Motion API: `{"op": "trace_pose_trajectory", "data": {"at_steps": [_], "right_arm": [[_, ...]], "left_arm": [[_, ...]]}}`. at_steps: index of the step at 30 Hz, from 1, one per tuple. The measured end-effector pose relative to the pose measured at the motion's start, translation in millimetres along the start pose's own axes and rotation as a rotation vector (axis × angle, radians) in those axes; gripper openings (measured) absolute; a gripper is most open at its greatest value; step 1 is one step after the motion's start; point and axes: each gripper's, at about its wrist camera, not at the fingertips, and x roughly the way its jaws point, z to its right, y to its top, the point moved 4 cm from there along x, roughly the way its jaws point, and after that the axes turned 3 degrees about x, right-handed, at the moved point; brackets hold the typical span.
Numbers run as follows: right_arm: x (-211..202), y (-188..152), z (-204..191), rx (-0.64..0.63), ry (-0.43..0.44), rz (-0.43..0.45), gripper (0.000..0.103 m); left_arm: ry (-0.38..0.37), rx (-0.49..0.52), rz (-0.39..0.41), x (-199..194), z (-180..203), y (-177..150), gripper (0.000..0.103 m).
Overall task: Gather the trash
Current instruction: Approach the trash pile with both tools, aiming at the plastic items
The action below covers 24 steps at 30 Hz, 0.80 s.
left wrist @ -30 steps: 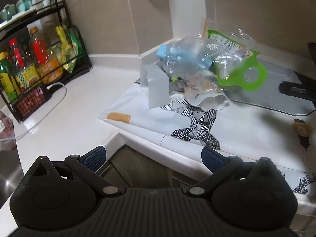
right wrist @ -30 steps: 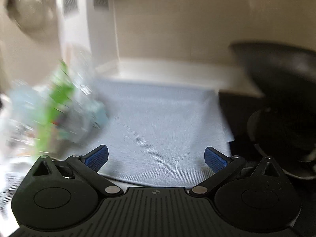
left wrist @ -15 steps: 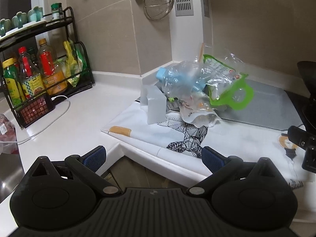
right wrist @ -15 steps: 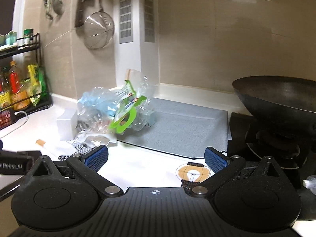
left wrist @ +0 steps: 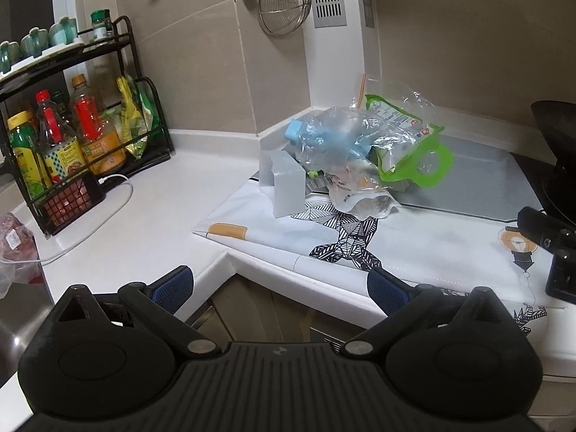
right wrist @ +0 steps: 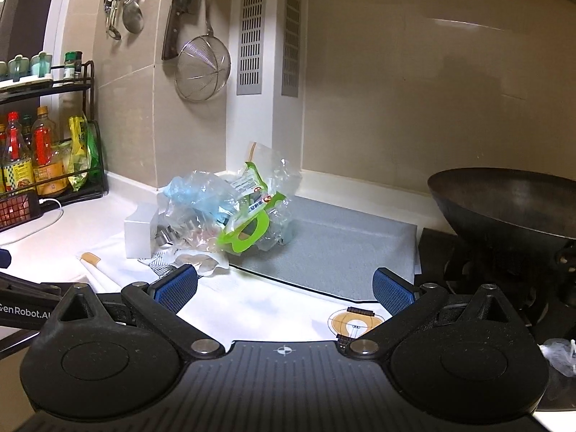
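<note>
A pile of trash lies on the counter in the wall corner: a crushed clear bottle with a blue cap (left wrist: 324, 136), a green-edged plastic bag (left wrist: 414, 147), a clear pouch (left wrist: 363, 205) and a small white box (left wrist: 284, 187). The same pile shows in the right wrist view (right wrist: 230, 212). My left gripper (left wrist: 279, 284) is open and empty, held back off the counter edge. My right gripper (right wrist: 284, 288) is open and empty, above the white patterned cloth (right wrist: 252, 306), short of the pile. Part of the right gripper shows in the left wrist view (left wrist: 547, 234).
A black rack of sauce bottles (left wrist: 64, 151) stands at the left with a white cable (left wrist: 108, 212) on the counter. A dark wok (right wrist: 511, 201) sits on the stove at the right. A grey mat (right wrist: 342, 244) lies behind the cloth. A strainer (right wrist: 203, 68) hangs on the wall.
Both grippers have pulled back and risen from the pile, so more wall and counter show. Both stayed open. The pile has not moved.
</note>
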Motion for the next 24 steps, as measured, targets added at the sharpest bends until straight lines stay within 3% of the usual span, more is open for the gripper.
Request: {"op": "trace_pose_trajectory", "data": {"at_steps": [24], "right_arm": [[3.7,-3.9,-4.8,0.013,0.017,-0.027,0.103]], "left_arm": [[0.002,0.009,-0.023,7.2,1.4,-0.3,0.103]]}}
